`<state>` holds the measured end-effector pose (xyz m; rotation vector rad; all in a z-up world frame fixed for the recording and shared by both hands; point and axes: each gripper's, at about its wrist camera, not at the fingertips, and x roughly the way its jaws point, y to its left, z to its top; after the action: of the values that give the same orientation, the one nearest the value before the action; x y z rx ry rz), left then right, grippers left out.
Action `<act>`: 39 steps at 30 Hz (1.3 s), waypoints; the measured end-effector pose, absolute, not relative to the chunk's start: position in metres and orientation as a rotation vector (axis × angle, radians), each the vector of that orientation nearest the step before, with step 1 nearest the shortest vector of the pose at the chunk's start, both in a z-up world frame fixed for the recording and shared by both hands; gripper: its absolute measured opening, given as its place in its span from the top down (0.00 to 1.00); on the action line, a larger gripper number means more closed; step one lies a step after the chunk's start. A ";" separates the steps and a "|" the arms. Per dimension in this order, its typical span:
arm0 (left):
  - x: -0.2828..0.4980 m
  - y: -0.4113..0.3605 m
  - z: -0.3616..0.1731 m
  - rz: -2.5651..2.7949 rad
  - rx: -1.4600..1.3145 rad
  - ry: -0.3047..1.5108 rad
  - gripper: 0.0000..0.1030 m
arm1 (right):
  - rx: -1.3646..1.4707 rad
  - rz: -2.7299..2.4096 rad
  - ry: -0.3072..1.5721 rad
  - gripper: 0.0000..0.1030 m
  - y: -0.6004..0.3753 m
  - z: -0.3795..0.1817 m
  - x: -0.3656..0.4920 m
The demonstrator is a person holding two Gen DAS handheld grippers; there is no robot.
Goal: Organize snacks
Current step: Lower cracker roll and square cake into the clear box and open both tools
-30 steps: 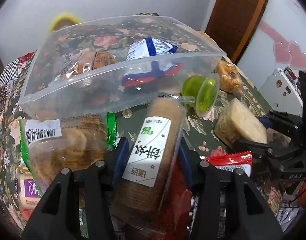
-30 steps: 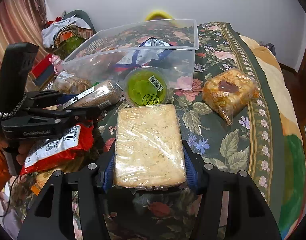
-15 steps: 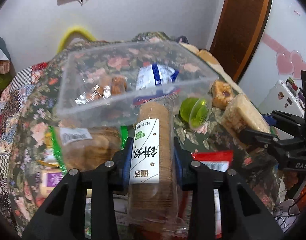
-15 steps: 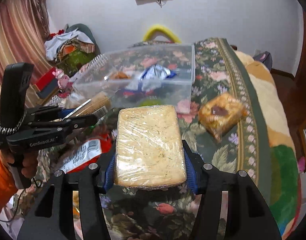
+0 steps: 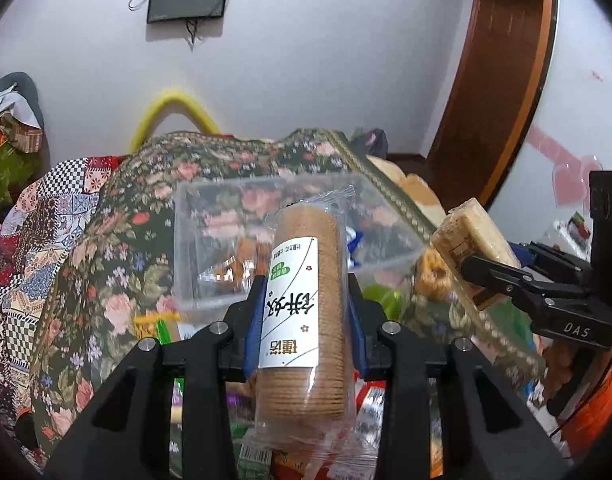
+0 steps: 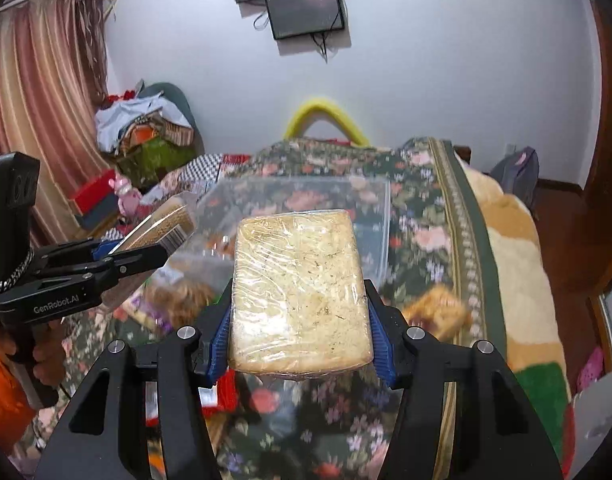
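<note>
My left gripper (image 5: 303,316) is shut on a roll of round biscuits (image 5: 306,300) in clear wrap with a white label, held up above the bed. My right gripper (image 6: 297,328) is shut on a flat rectangular rice cake block (image 6: 299,292) in clear wrap, also lifted. The clear plastic bin (image 5: 209,240) sits on the floral blanket beyond both grippers, with several snacks inside; it also shows in the right wrist view (image 6: 378,224). Each gripper shows in the other's view: the right gripper (image 5: 482,276) and the left gripper (image 6: 153,248).
Loose snacks lie on the floral blanket (image 5: 105,280): a green jelly cup (image 5: 380,298), a golden pastry pack (image 6: 438,312), a red packet (image 6: 225,392). A clutter pile (image 6: 145,132) stands at back left. A wooden door (image 5: 498,80) is at right.
Both grippers have risen well above the blanket with their snacks. The bin and loose snacks now look smaller and lower in both views.
</note>
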<state>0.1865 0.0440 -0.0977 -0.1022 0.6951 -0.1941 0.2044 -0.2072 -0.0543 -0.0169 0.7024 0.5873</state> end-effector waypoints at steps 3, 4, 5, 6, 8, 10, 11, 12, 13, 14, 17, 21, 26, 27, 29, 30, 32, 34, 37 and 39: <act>0.196 0.047 -0.090 -0.179 -0.107 0.671 0.65 | -0.012 0.578 0.676 0.48 -0.206 -0.048 0.213; 0.199 0.047 -0.088 -0.174 -0.106 0.664 0.65 | -0.011 0.576 0.669 0.48 -0.205 -0.046 0.217; 0.202 0.048 -0.087 -0.171 -0.105 0.659 0.65 | -0.009 0.569 0.659 0.48 -0.204 -0.045 0.221; 0.207 0.048 -0.085 -0.168 -0.105 0.652 0.65 | -0.007 0.566 0.655 0.48 -0.203 -0.044 0.226; 0.215 0.048 -0.084 -0.164 -0.105 0.645 0.65 | -0.008 0.556 0.648 0.48 -0.201 -0.043 0.235; 0.226 0.048 -0.084 -0.162 -0.108 0.642 0.65 | -0.009 0.547 0.646 0.48 -0.198 -0.043 0.243; 0.232 0.047 -0.085 -0.160 -0.111 0.643 0.65 | -0.009 0.542 0.646 0.48 -0.196 -0.044 0.250; 0.239 0.047 -0.086 -0.160 -0.117 0.647 0.65 | -0.008 0.540 0.648 0.48 -0.196 -0.043 0.253; 0.244 0.047 -0.086 -0.160 -0.120 0.649 0.65 | -0.008 0.537 0.651 0.48 -0.194 -0.045 0.258; 0.249 0.046 -0.087 -0.158 -0.122 0.652 0.65 | -0.009 0.535 0.656 0.48 -0.193 -0.047 0.263; 0.265 0.042 -0.092 -0.153 -0.126 0.665 0.65 | -0.021 0.524 0.675 0.48 -0.187 -0.054 0.276; 0.290 0.038 -0.105 -0.143 -0.130 0.696 0.65 | -0.032 0.526 0.713 0.48 -0.181 -0.064 0.290; 0.314 0.036 -0.128 -0.132 -0.142 0.758 0.65 | -0.055 0.529 0.754 0.48 -0.172 -0.079 0.301; 0.317 0.035 -0.133 -0.130 -0.144 0.771 0.65 | -0.060 0.529 0.760 0.48 -0.171 -0.081 0.303; 0.322 0.035 -0.140 -0.129 -0.145 0.791 0.65 | -0.070 0.532 0.773 0.48 -0.169 -0.086 0.304; 0.324 0.035 -0.145 -0.134 -0.144 0.800 0.65 | -0.073 0.533 0.779 0.48 -0.168 -0.087 0.305; 0.325 0.035 -0.149 -0.139 -0.151 0.811 0.65 | -0.083 0.536 0.790 0.48 -0.166 -0.091 0.306; 0.326 0.034 -0.155 -0.141 -0.151 0.830 0.65 | -0.086 0.537 0.798 0.48 -0.166 -0.093 0.306; 0.326 0.033 -0.158 -0.135 -0.141 0.841 0.65 | -0.091 0.532 0.803 0.48 -0.165 -0.096 0.305; 0.323 0.031 -0.155 -0.130 -0.128 0.831 0.65 | -0.088 0.526 0.800 0.46 -0.166 -0.094 0.304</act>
<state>0.3225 0.0307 -0.1548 -0.1281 0.8308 -0.1302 0.3036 -0.1660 -0.0942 -0.0884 0.7998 0.5257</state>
